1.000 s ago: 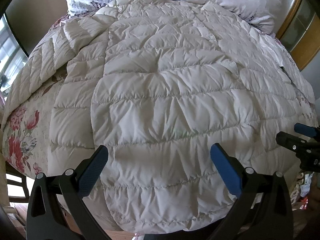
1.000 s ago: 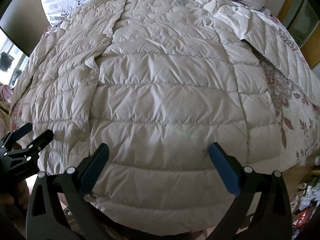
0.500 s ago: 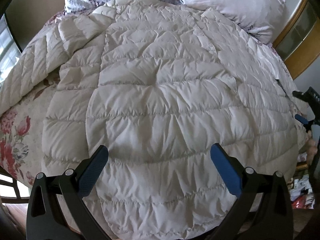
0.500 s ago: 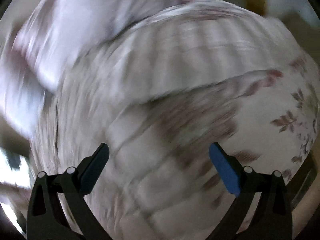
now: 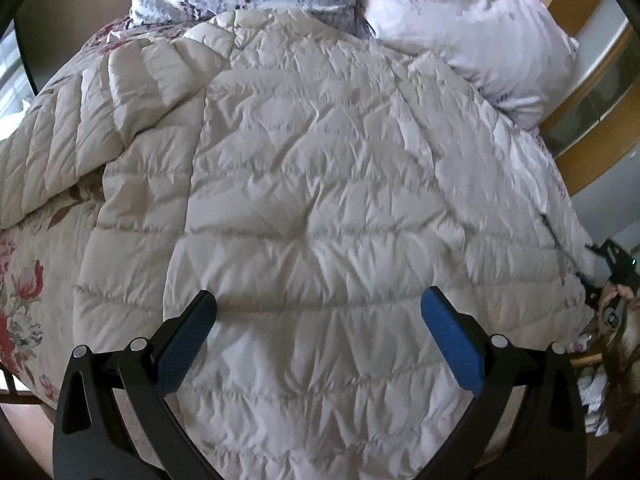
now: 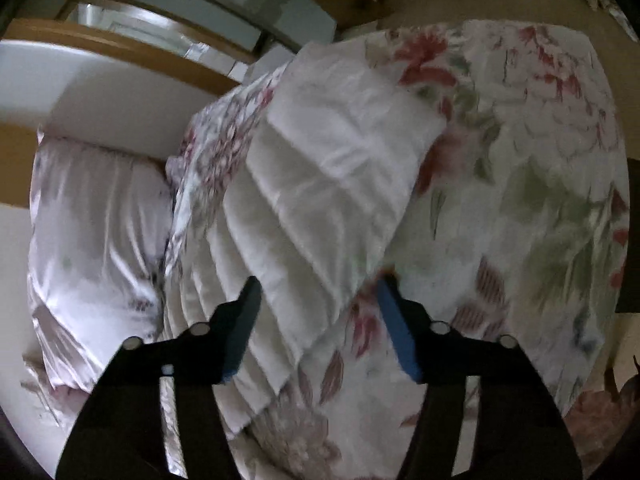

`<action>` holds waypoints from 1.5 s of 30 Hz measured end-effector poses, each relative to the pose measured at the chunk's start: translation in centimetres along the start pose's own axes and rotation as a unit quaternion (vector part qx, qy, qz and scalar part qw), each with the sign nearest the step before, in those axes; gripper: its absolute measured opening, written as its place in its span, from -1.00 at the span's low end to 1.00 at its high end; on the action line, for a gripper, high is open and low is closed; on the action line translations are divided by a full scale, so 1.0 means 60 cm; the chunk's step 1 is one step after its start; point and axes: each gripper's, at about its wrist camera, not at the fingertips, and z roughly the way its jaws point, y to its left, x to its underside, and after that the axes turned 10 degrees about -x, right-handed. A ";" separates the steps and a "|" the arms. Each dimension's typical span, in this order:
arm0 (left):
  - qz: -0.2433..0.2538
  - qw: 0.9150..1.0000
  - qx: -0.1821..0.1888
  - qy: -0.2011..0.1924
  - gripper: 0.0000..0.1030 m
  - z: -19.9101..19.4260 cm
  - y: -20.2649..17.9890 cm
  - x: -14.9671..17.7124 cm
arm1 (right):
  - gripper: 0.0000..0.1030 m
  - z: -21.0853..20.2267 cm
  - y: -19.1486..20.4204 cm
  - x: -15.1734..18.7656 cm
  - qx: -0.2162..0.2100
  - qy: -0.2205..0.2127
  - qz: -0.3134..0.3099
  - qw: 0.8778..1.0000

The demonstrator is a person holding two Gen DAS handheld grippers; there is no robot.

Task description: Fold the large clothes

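A large cream quilted down coat [image 5: 312,208] lies spread flat on a bed, its left sleeve [image 5: 68,136] stretched out to the left. My left gripper [image 5: 318,312] is open and empty above the coat's lower part. My right gripper [image 6: 318,308] is open but narrower, hovering over the coat's right sleeve [image 6: 320,200], which lies on the floral bedspread [image 6: 520,200]. Its pads sit either side of the sleeve near its edge, and contact is unclear. The right gripper also shows at the far right of the left wrist view [image 5: 612,276].
Two pillows [image 5: 460,28] lie at the head of the bed beyond the collar. A wooden headboard or frame [image 5: 588,120] runs along the right. A pillow [image 6: 96,220] lies left of the sleeve in the right wrist view. Clutter sits on the floor at lower right.
My right gripper swung away from the coat's hem to the right sleeve, turned sideways, and narrowed its jaws. My left gripper moved slightly forward over the coat.
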 end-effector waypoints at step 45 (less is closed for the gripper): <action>-0.168 0.985 0.000 -0.036 0.97 -0.028 0.147 -0.037 | -0.95 0.093 0.384 0.619 -0.168 0.311 -0.513 0.782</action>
